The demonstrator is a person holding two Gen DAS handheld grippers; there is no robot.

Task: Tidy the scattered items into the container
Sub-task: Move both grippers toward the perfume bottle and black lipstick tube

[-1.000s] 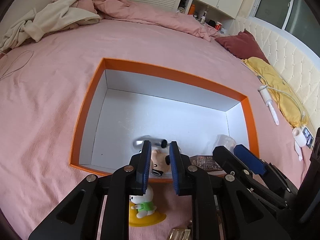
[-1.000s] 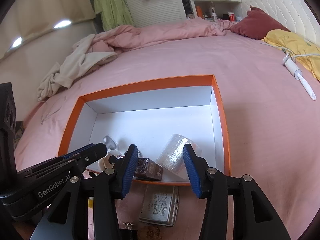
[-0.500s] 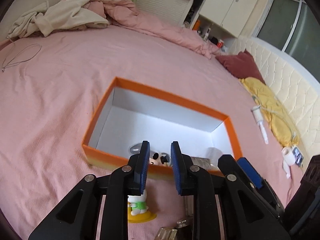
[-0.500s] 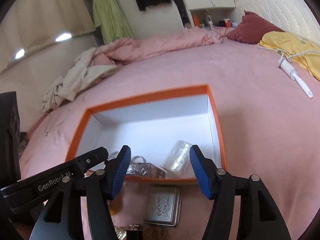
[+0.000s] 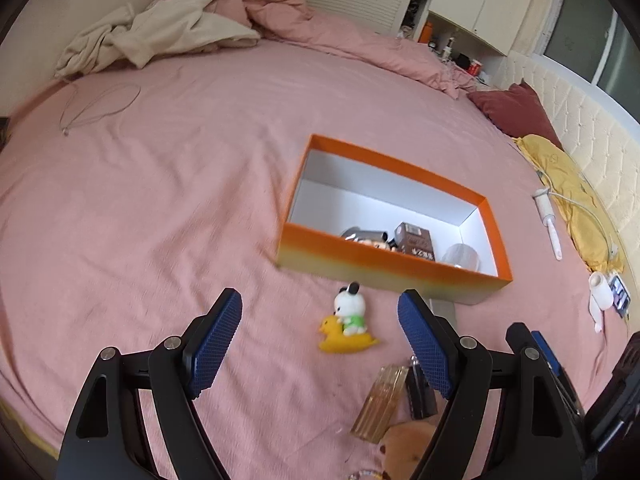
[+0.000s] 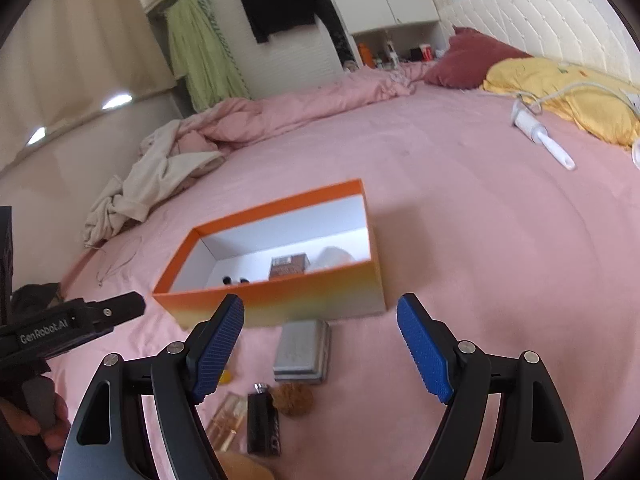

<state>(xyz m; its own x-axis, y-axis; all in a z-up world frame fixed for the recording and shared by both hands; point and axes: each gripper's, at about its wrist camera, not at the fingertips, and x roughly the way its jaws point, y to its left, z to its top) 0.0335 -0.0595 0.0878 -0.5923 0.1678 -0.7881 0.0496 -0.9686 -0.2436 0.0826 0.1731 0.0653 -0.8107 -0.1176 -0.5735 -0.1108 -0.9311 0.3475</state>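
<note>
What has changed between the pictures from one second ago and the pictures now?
Both grippers pulled back from the orange box and their jaws are opening, with nothing between them: the left gripper let go of a small figure, which now lies in the box, and the right gripper backed away from the clear cup. The duck toy and silver tin stayed on the bed.

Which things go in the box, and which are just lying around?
For the job:
- orange box
- duck toy
- metal tin
- gold bottle
- black bottle
- brown plush

Just lying about:
- lint roller
- cream clothes
- yellow blanket
- red pillow
</note>
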